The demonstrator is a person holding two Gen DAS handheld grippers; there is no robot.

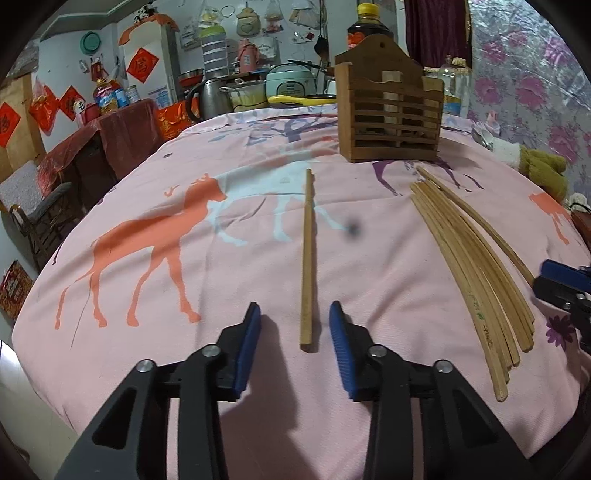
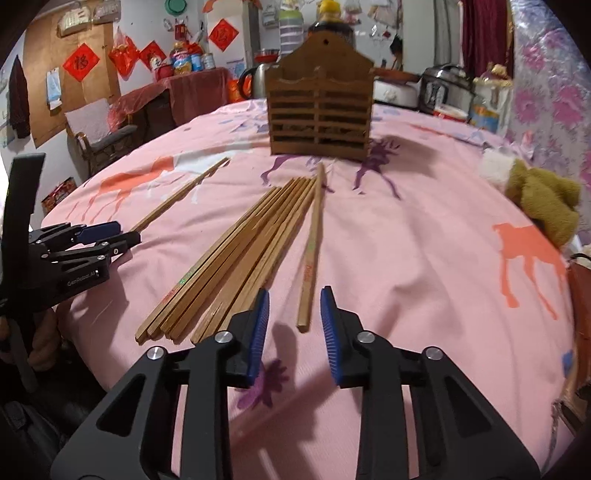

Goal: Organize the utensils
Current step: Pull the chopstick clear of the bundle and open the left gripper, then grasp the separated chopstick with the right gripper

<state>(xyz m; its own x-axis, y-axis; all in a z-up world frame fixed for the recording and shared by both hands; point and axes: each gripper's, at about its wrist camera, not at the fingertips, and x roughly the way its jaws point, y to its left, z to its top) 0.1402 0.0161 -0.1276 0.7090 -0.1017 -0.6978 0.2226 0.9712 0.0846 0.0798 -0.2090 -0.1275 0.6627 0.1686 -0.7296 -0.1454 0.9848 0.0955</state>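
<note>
A lone wooden chopstick (image 1: 307, 258) lies on the pink cloth, pointing toward the slatted wooden holder (image 1: 391, 122). Its near end sits between the blue pads of my left gripper (image 1: 294, 308), which is open and not touching it. To the right lies a bundle of several chopsticks (image 1: 469, 266), with my right gripper (image 1: 554, 284) at its far side. In the right wrist view another single chopstick (image 2: 313, 243) lies beside the bundle (image 2: 236, 266). Its near end rests between the pads of my open right gripper (image 2: 294, 291), untouched. The left gripper (image 2: 127, 232) and holder (image 2: 319, 118) also show there.
An olive and white soft toy (image 2: 543, 199) lies at the table's right edge. Behind the holder stand a dark sauce bottle (image 1: 365, 29), a kettle (image 1: 214, 96) and a rice cooker (image 1: 291, 83). A chair (image 2: 103, 140) stands off the table's left side.
</note>
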